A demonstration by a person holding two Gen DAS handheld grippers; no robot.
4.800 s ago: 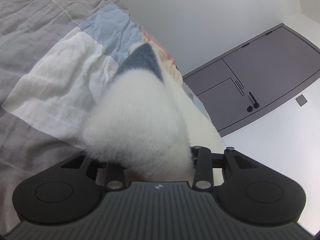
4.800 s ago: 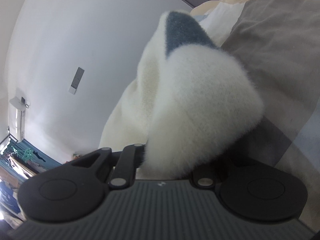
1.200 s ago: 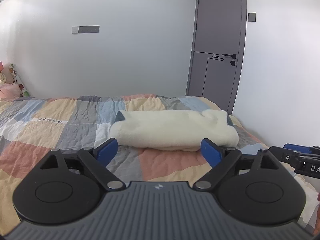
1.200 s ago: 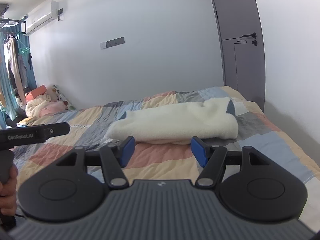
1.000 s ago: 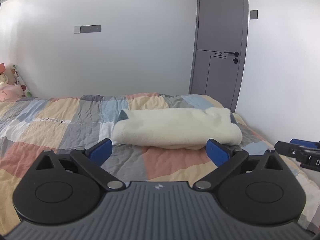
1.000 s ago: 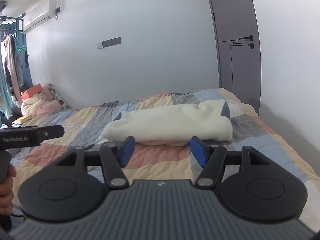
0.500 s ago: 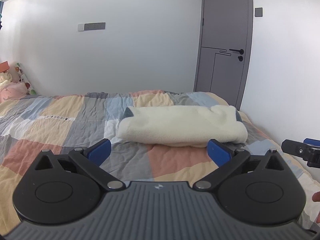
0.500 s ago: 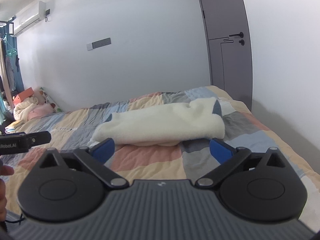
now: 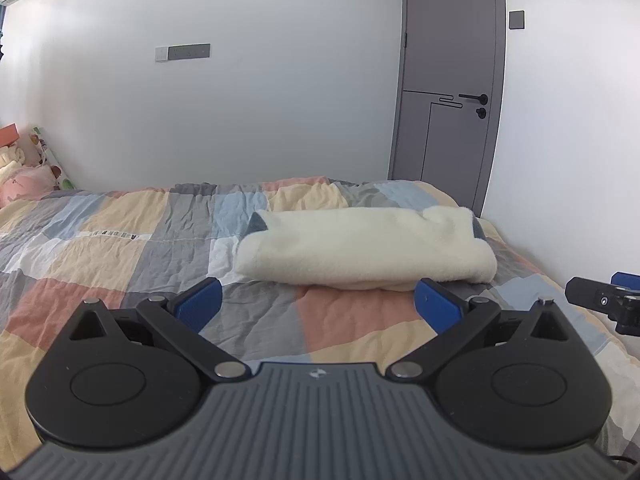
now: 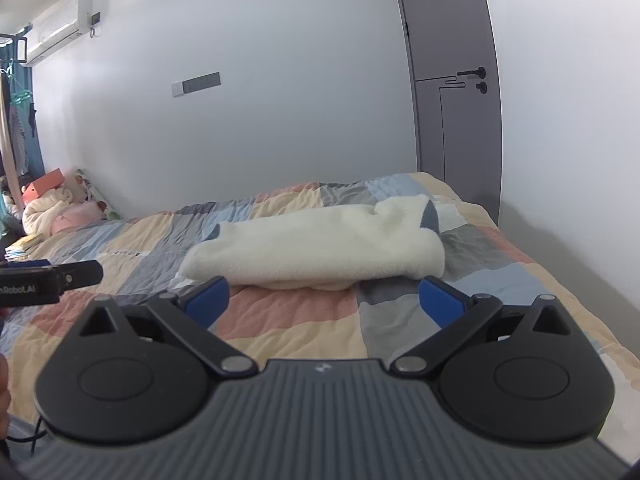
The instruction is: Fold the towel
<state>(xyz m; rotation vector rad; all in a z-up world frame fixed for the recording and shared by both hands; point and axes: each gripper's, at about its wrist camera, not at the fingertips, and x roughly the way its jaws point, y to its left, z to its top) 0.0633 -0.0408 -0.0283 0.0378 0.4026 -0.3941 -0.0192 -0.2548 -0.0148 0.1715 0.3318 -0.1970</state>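
At the left edge, your left gripper [image 10: 48, 282] read "nRobot.AI". Both it and your right gripper [image 10: 324, 300], whose jaws had just been opening, stood spread and empty, level before the folded towel [image 10: 320, 246].

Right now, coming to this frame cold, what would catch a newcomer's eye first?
The fluffy cream-white folded towel stands out, lying across the patchwork quilt of peach, grey and blue squares towards the door side of the bed. Behind it rises the tall grey door with a black handle, set in the plain white wall. In the foreground the left gripper and the right gripper both show blue-padded jaws wide apart, with nothing between them.
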